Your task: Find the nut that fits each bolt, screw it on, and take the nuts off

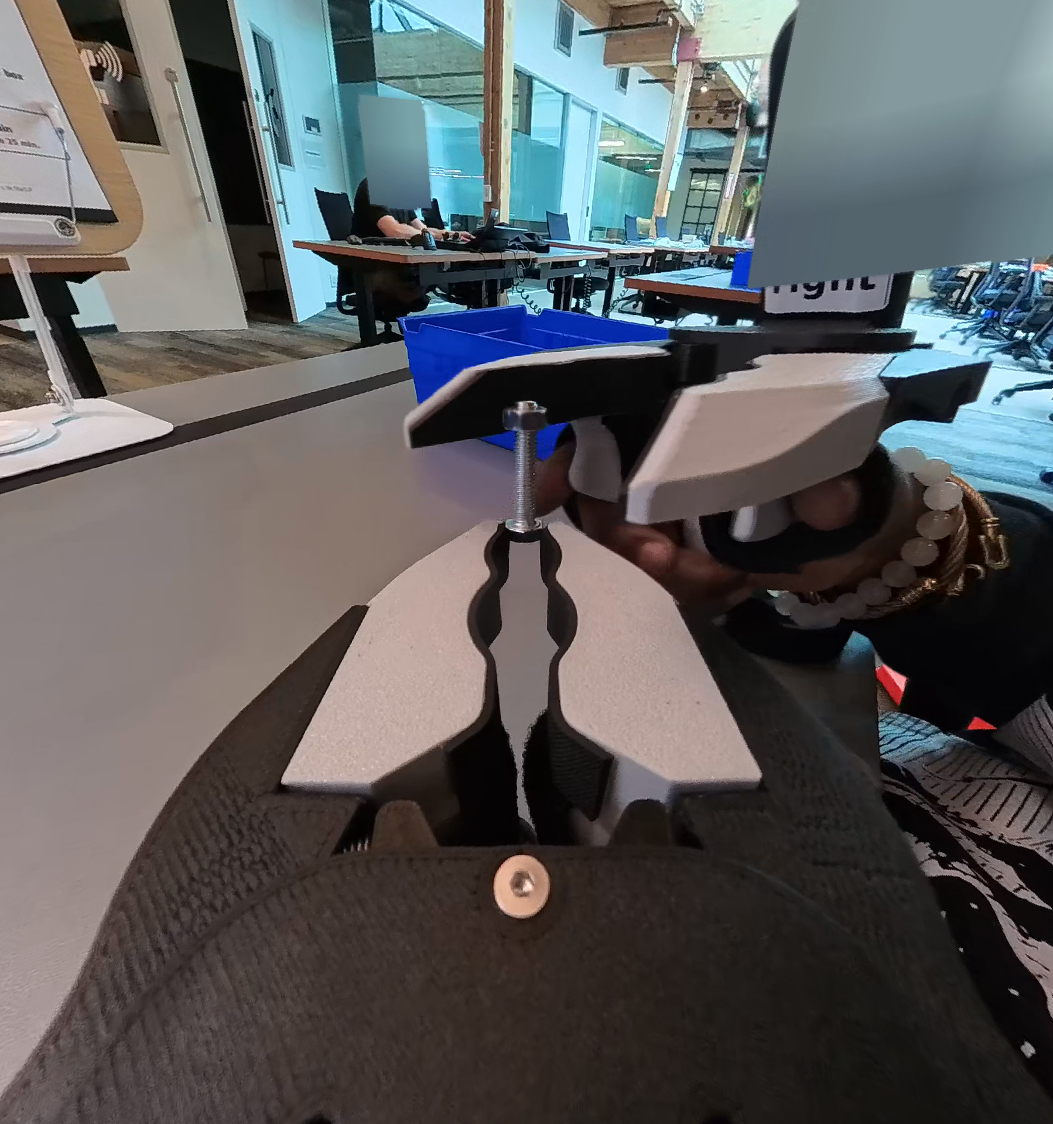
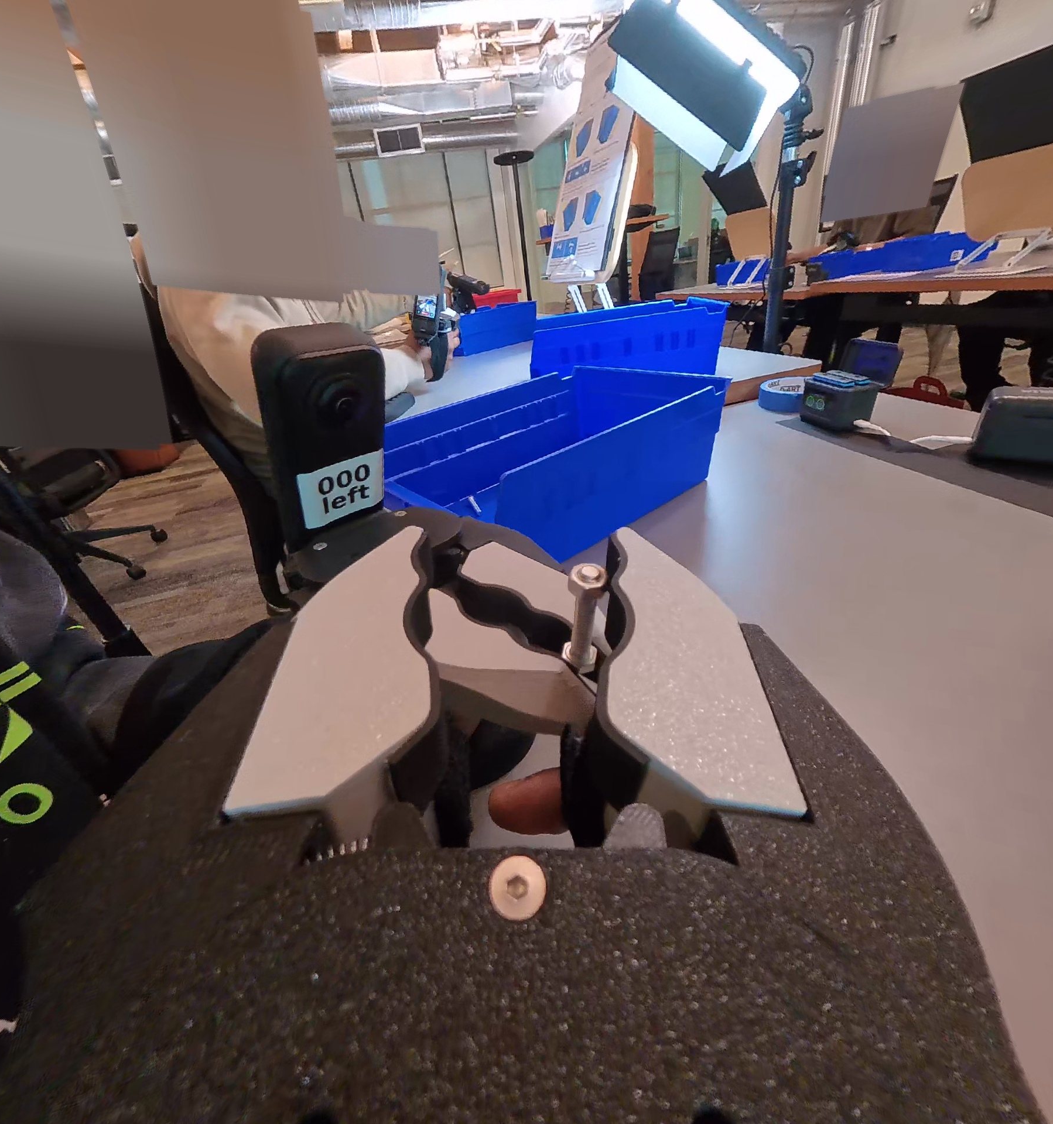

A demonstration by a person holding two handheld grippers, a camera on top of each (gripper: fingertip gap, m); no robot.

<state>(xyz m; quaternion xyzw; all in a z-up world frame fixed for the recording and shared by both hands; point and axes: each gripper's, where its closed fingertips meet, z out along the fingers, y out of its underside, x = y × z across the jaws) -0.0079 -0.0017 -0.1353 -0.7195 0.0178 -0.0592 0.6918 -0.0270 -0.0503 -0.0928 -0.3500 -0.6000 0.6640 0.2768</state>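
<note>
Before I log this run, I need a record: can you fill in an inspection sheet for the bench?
Surface: grey table, mostly bare.
Job's things: bolt upright, nut at its top end; blue bin behind, a small bolt inside.
Clutter: blue tape roll, dark cases.
Grippers: left gripper clamps the bolt's head; right gripper open around the nut.
Cables: nothing seen on this table.
Surroundings: office desks, chairs, lamp, seated people.
</note>
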